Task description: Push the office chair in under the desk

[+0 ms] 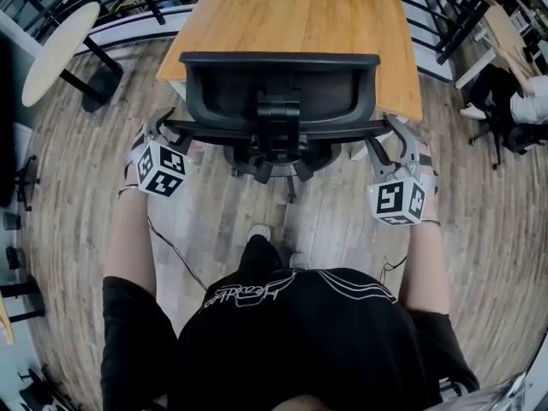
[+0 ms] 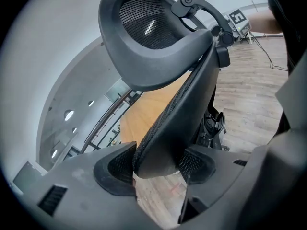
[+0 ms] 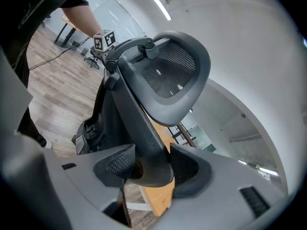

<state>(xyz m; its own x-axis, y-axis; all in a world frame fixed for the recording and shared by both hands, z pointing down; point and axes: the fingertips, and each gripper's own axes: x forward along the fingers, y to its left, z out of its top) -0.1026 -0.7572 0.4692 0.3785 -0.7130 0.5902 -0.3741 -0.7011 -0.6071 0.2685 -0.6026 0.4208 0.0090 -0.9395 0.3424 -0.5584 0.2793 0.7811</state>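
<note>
1. Office chair (image 1: 278, 101) stands at the near edge of the wooden desk (image 1: 300, 15), backrest toward the person. Its base is on the plank floor (image 1: 77, 229).
2. Left gripper (image 1: 169, 131) pinches the backrest's left edge, one pad on each face.
3. Right gripper (image 1: 390, 139) clamps the right edge the same way.

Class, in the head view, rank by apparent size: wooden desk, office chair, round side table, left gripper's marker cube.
1. wooden desk
2. office chair, close behind, nearer the camera
3. round side table
4. left gripper's marker cube, smallest
</note>
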